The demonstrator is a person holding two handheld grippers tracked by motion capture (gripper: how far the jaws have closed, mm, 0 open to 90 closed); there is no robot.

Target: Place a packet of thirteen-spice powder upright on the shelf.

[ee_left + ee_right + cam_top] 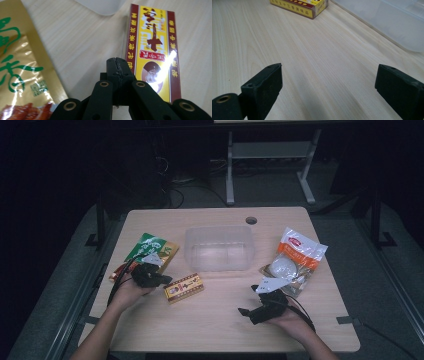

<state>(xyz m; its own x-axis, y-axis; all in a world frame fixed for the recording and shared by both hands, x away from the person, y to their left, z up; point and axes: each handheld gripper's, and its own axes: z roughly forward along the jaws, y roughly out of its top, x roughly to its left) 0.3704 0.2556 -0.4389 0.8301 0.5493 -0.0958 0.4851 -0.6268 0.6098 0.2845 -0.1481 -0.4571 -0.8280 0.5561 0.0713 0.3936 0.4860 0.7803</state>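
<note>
The clear plastic bin (218,248) is sitting empty at the middle of the table (210,320), so by the look of it nothing is packed yet and the whole job is lying ahead. The left hand-held gripper (162,280) is hovering just beside the left end of the red-and-yellow box (184,287), which is lying flat on the table just near of the bin; its jaws are pressed together with nothing between them, as the left gripper view shows (117,68). The right hand-held gripper (247,311) is resting at the near right, jaws standing wide apart over bare wood. The green-and-gold packet (150,251) is lying at the far left and the white-and-orange bag (295,260) at the right, both untouched outside the bin. The box is probably going in first.
</note>
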